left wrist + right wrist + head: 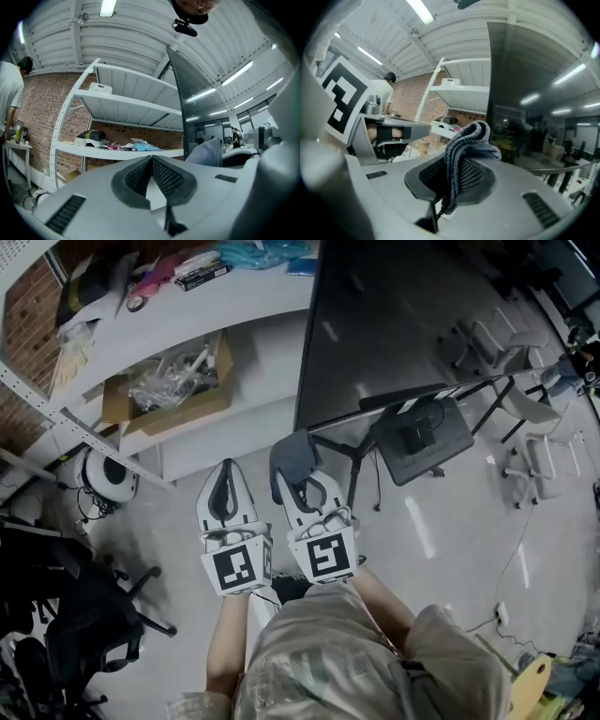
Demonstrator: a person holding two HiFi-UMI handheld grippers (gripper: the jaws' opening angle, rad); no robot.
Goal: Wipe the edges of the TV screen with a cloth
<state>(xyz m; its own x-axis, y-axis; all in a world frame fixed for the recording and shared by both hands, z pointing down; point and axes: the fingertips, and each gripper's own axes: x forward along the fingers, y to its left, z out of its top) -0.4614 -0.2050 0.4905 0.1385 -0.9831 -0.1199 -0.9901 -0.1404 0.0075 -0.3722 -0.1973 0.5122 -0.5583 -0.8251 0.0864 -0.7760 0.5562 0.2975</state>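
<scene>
A: I'm holding the cloth point(471, 136) pinched in R gripper point(454, 174). L gripper point(151, 159) is sitting jaws-together, empty. TV screen point(403, 324) is waiting just ahead, not touched yet.
B: I'm worrying there's little cloth sticking out, so bare jaw tips could be scraping its edge.

The head view looks steeply down from above the person, close over the left gripper point(225, 465) and right gripper point(302, 482), with the TV screen point(403, 324) at far right and the white shelf rack point(187, 329) at far left. Each gripper view sits low behind its own jaws and faces forward and up towards the ceiling. The left one sees mostly the rack, the right one looks past the cloth point(464, 154) at the screen filling its right half, and all three views share screen and rack.
</scene>
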